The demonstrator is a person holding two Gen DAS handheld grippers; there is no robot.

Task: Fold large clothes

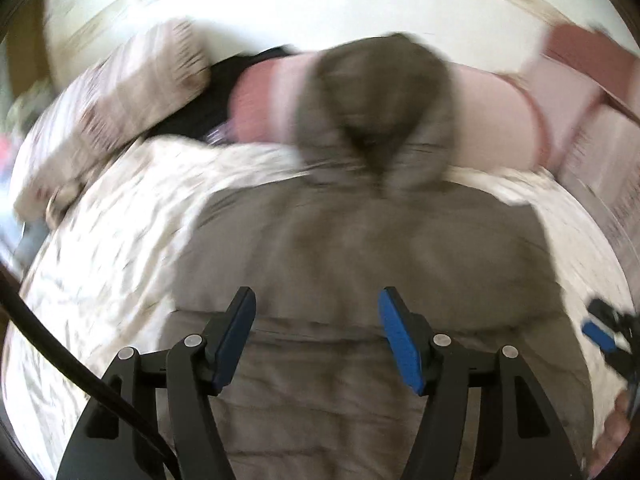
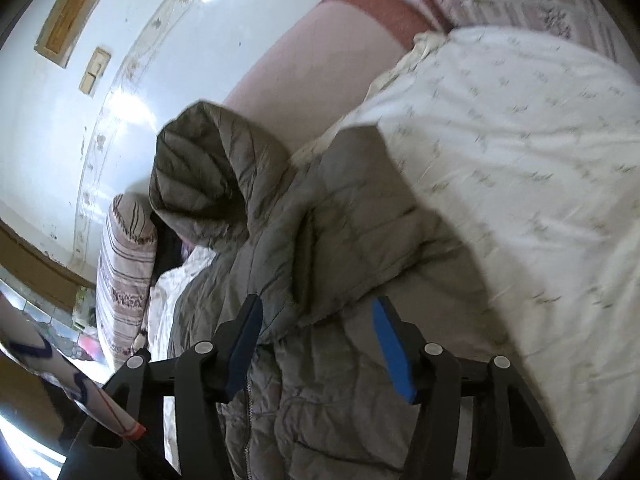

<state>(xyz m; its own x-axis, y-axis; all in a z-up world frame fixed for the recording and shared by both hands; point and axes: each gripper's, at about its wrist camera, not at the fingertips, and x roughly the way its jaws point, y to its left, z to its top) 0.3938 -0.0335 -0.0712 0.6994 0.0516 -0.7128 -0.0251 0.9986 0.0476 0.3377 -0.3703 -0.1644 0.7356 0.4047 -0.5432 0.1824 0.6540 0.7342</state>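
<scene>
A grey quilted hooded jacket (image 1: pixel 360 240) lies on the pale printed bedsheet (image 1: pixel 112 248). The left gripper (image 1: pixel 318 336) hovers above it, fingers apart and empty. The right gripper (image 2: pixel 316 344) likewise stands parted, gripping nothing.

Home bedroom, bed (image 2: pixel 520 128) under a white sprigged sheet, striped pillow (image 2: pixel 124 264) at its head, padded pink headboard (image 2: pixel 304 80), pale painted wall (image 2: pixel 60 132) with a light switch (image 2: pixel 95 71), grey puffer jacket (image 2: pixel 320 240) spread on the bedding

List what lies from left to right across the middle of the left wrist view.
Striped pillow → black garment → grey puffer jacket hood → pink headboard → patterned cushion.
</scene>
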